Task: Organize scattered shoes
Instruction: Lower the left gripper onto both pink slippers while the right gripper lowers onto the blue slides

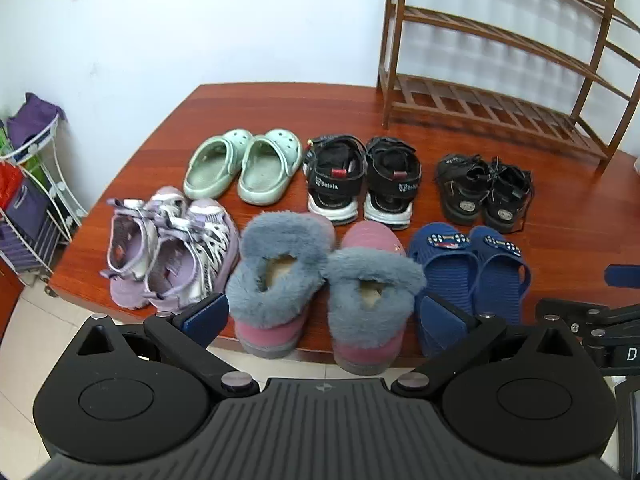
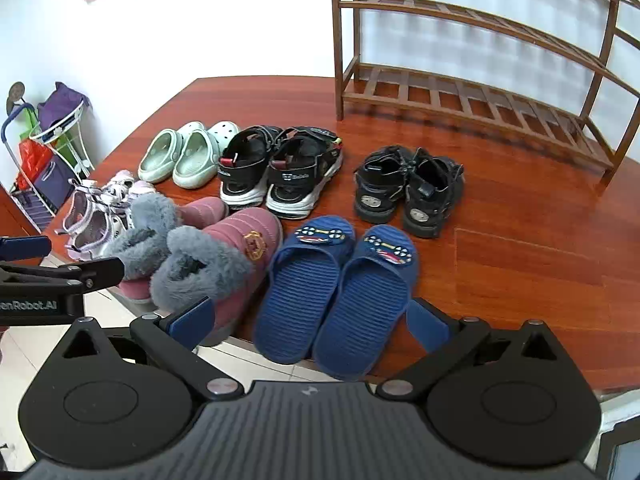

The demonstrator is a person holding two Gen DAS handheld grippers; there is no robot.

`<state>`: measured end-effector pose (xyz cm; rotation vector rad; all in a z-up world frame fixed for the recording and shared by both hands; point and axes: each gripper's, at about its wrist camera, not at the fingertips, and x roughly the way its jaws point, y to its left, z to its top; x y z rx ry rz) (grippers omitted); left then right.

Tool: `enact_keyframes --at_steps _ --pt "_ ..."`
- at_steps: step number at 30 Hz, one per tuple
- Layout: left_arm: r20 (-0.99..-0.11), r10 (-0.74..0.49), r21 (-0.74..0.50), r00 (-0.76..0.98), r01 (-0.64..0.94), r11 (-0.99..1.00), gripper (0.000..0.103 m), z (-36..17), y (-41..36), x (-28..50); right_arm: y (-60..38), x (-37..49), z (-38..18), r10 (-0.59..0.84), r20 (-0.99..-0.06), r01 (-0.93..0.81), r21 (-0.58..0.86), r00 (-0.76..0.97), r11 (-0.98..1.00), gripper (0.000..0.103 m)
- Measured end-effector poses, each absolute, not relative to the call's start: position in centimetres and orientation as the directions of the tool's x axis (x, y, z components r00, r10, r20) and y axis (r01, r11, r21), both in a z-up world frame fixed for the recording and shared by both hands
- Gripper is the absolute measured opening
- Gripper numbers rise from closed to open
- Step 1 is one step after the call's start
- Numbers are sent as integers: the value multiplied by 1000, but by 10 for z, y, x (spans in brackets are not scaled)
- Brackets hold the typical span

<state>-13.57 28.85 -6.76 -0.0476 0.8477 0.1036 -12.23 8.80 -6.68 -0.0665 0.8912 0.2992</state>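
Observation:
Several pairs of shoes sit in two rows on a red-brown wooden table (image 1: 280, 108). Back row: green clogs (image 1: 244, 166), black-and-white sandals (image 1: 362, 178), small black sandals (image 1: 484, 192). Front row: purple sandals (image 1: 168, 248), pink slippers with grey fur (image 1: 324, 284), blue slides (image 1: 468, 276). My left gripper (image 1: 322, 316) is open, its fingers either side of the pink slippers' heels. My right gripper (image 2: 308, 322) is open around the heels of the blue slides (image 2: 336, 288), beside the pink slippers (image 2: 224, 252). Neither holds anything.
An empty wooden shoe rack (image 1: 512, 60) stands on the table at the back right, also the shoe rack (image 2: 480, 52). A white wire stand with bags (image 1: 32, 184) is on the tiled floor at left. A white wall is behind.

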Motion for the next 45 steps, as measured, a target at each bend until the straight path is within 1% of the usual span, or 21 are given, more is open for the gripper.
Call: enact_keyframes --at_steps 3,7,11,18,21,23,28,32,34,43,45 --pt "-755 73 1 652 -110 994 103 -73 287 -133 83 -121 -71 222 -774 -286 55 593 957 102" --pt "-785 55 1 617 -87 996 102 -87 291 -122 78 -118 -79 217 -779 -282 54 589 958 102" --pt "-788 31 -19 614 -73 997 101 -95 298 -112 81 -109 -92 204 -788 -267 52 581 962 102" --pt "-808 -5 -31 589 -34 999 101 -111 312 -82 92 -86 -119 175 -805 -220 56 567 974 98" --pt "-818 -32 -43 574 -5 999 98 -119 317 -69 96 -76 -131 162 -812 -200 57 560 978 93" --pt "-826 -50 -52 562 12 999 98 -125 318 -61 99 -69 -139 154 -817 -187 58 556 981 88" --pt "-840 -58 -41 539 44 998 97 -139 320 -46 107 -53 -158 134 -828 -153 59 544 986 85" --pt "-844 -82 -58 530 61 996 97 -147 321 -38 113 -40 -174 118 -837 -126 59 534 990 83" --pt "-845 -94 -68 526 69 995 95 -151 320 -34 116 -33 -181 110 -842 -112 59 529 992 82" --pt "-843 -124 -89 523 93 992 80 -171 315 -18 120 -13 -197 81 -838 -88 40 540 995 77" --pt "-842 -119 -85 526 89 992 74 -175 314 -16 121 -9 -199 79 -835 -88 37 545 995 75"
